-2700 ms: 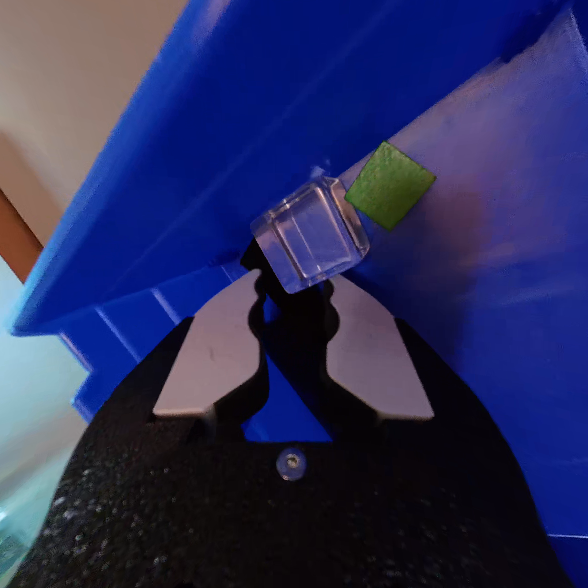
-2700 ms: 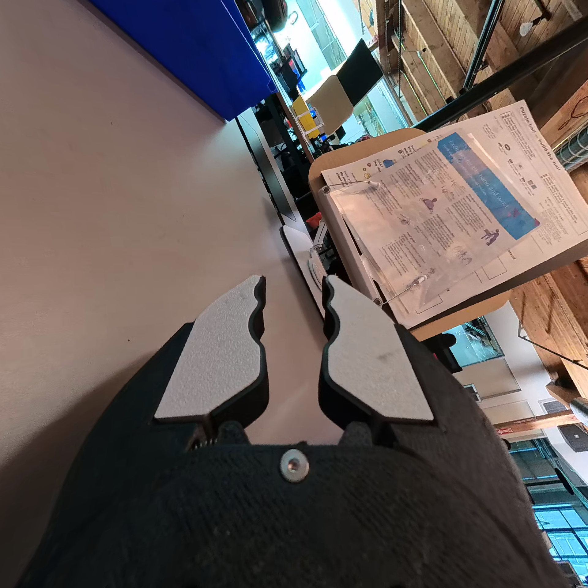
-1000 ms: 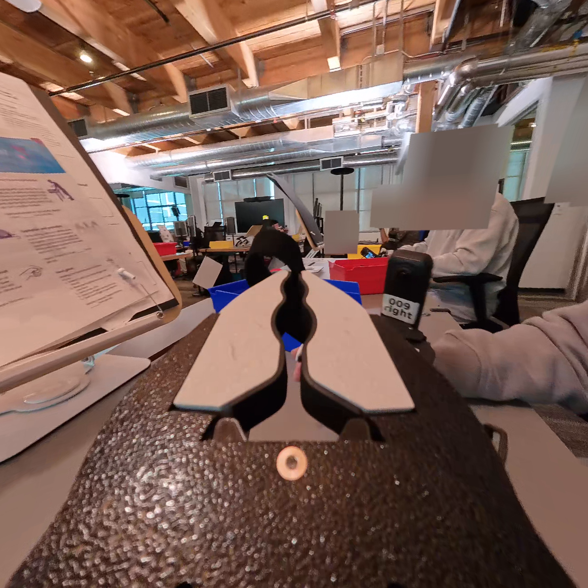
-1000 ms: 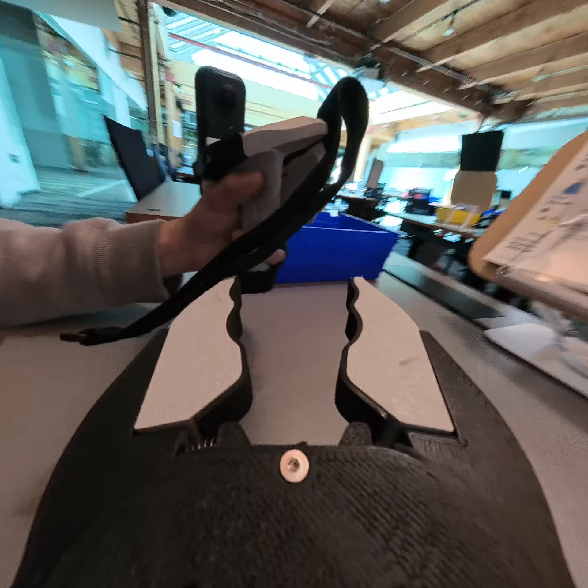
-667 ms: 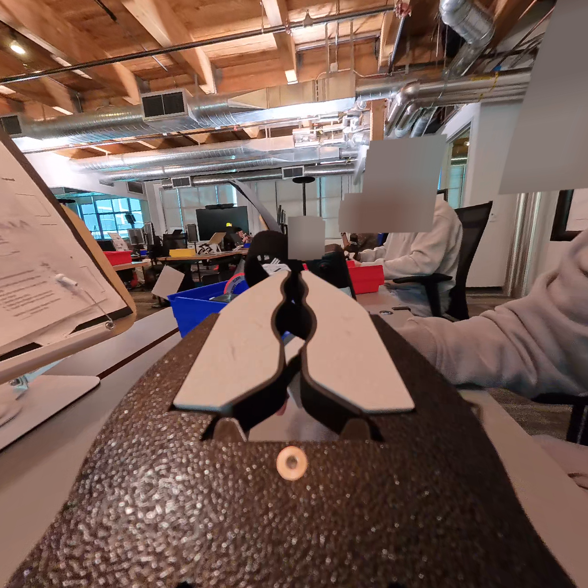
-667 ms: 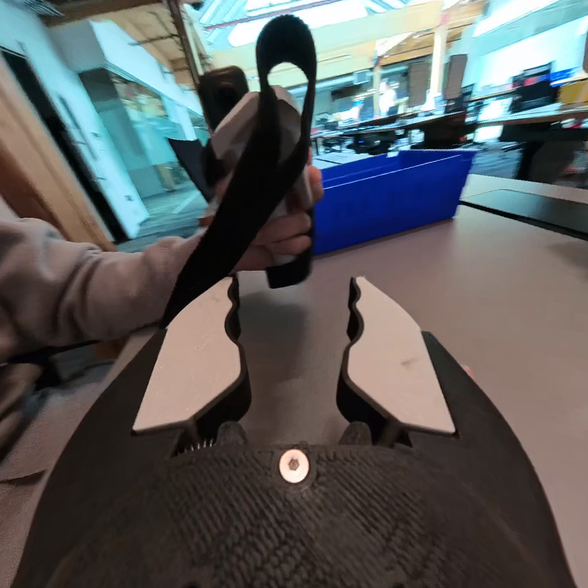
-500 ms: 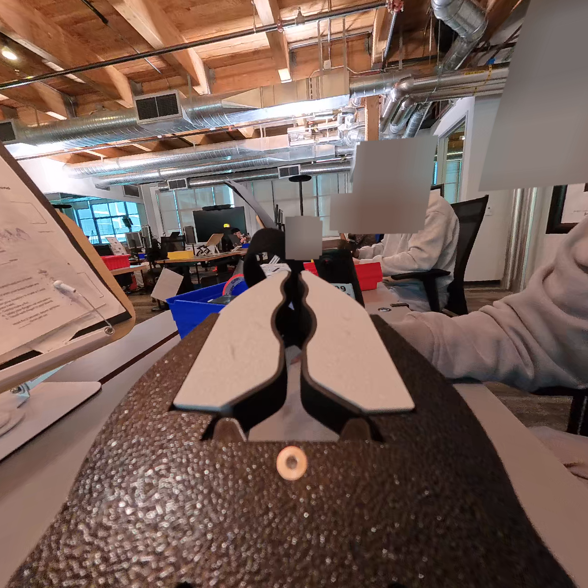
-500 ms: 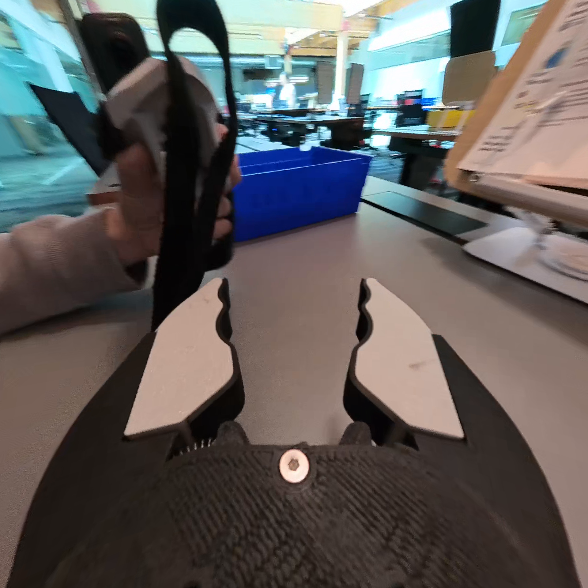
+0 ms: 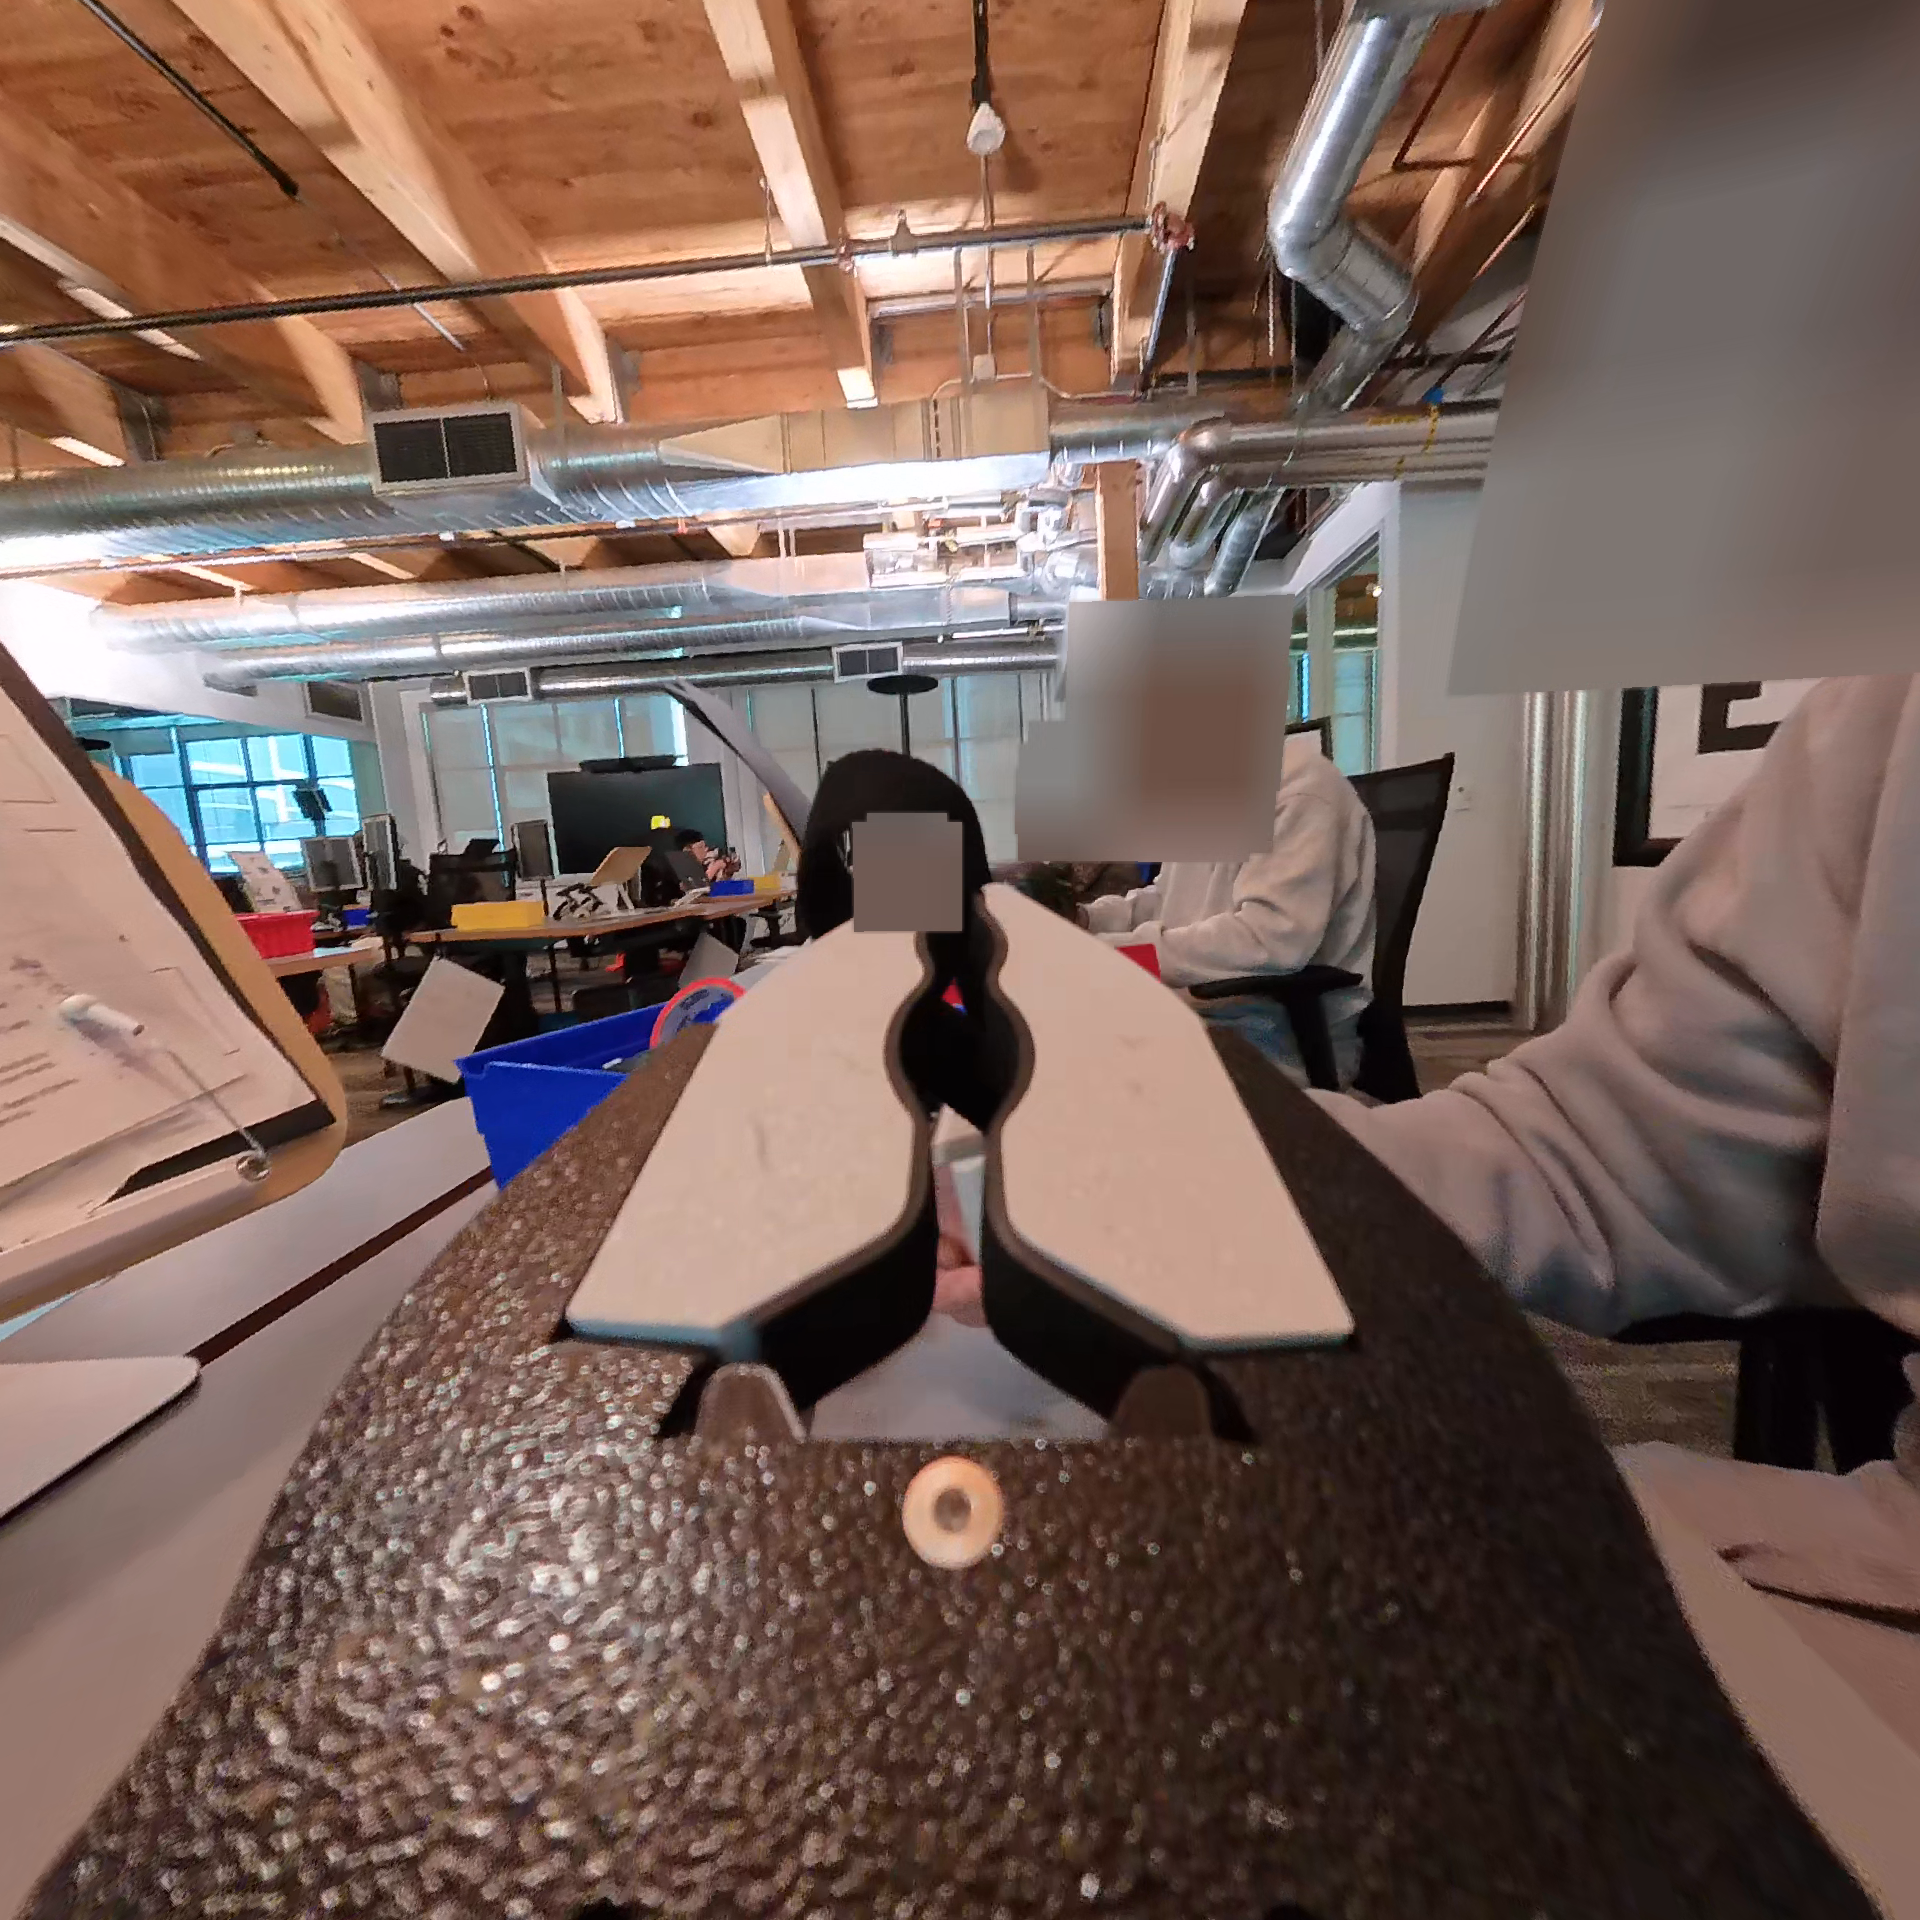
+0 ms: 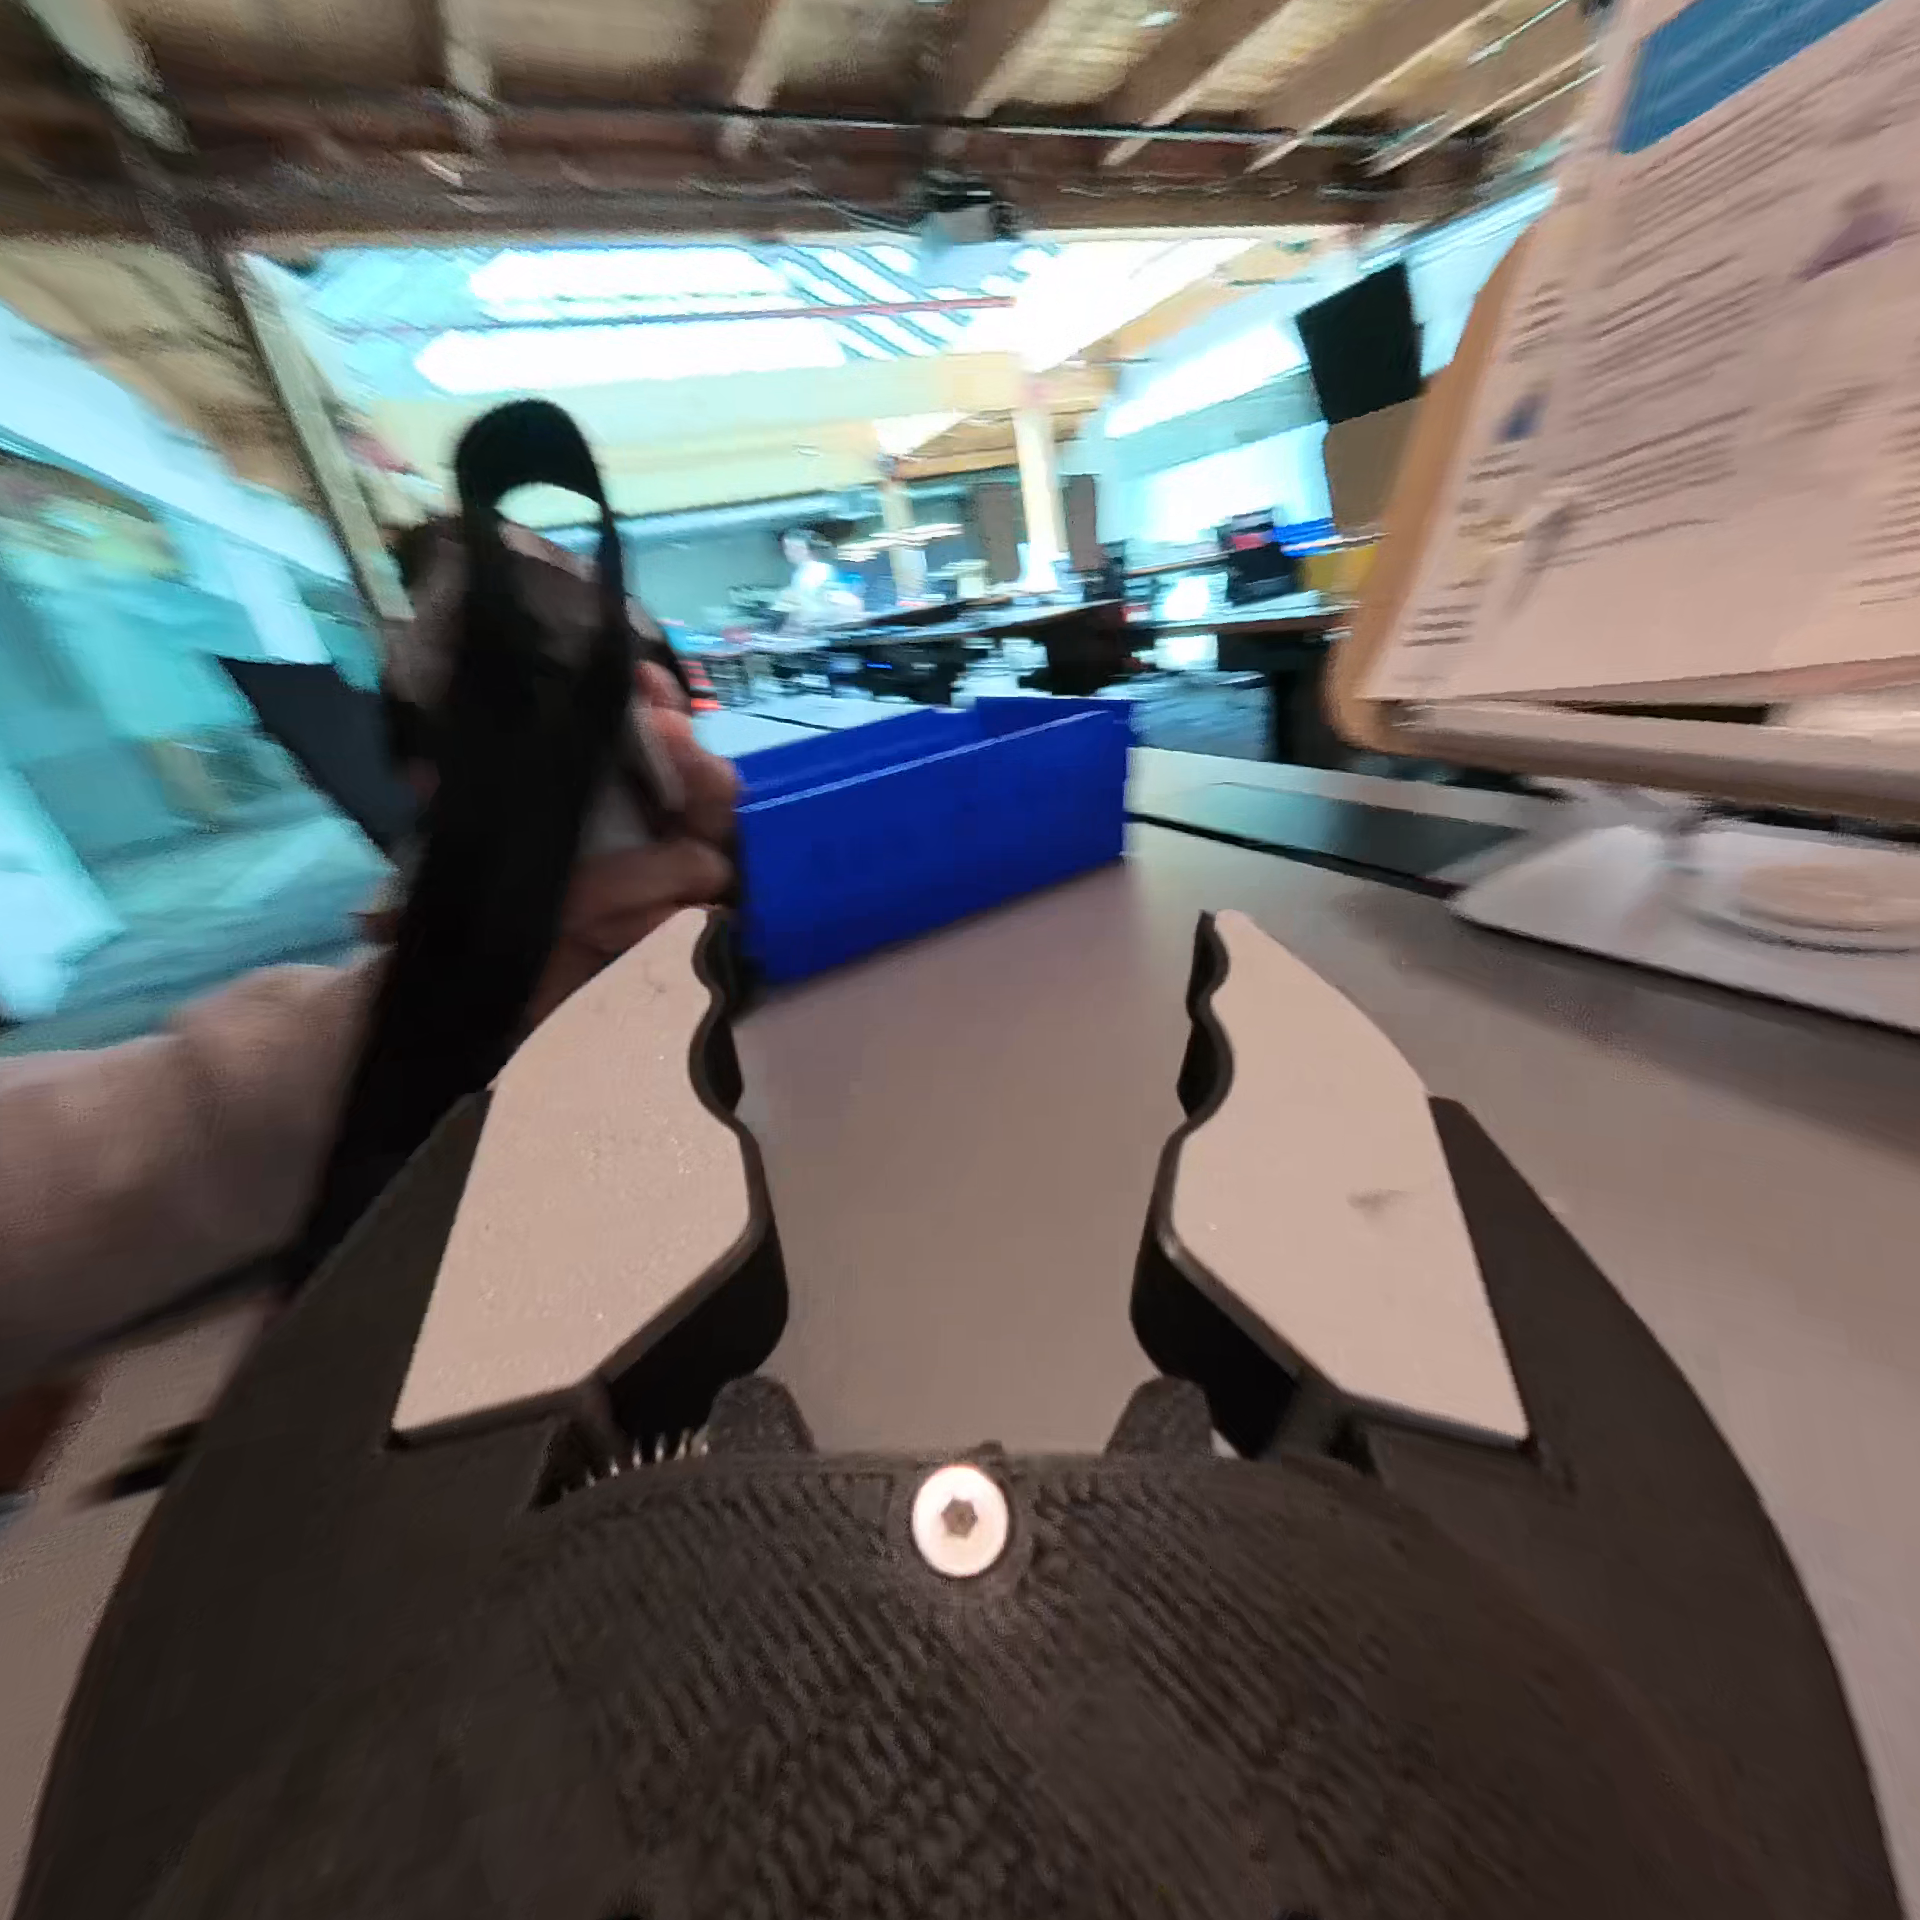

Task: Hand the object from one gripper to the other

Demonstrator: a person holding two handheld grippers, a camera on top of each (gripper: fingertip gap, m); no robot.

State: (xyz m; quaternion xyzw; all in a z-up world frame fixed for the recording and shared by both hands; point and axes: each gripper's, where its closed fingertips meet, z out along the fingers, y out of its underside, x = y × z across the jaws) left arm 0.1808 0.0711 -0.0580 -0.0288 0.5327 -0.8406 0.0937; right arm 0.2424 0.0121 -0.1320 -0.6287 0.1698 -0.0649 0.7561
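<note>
1. Object: we cannot make it out in either view. The left gripper (image 9: 954, 940) has its fingers narrow, almost touching, with nothing visible between them.
2. The right gripper (image 10: 956, 925) has its fingers wide above the table (image 10: 987, 1122), with the left gripper blurred at ten o'clock.
3. We should turn the right gripper toward ten o'clock, slow down, centre, and close before the left lets go.

Left gripper (image 9: 956, 940): fingertips closed together, raised above a grey table (image 9: 156, 1507).
Behind tips: black strap loop (image 9: 883, 790).
Left: document stand (image 9: 125, 1039), blue bin (image 9: 540, 1081).
Right: grey sleeve (image 9: 1662, 1091).
</note>
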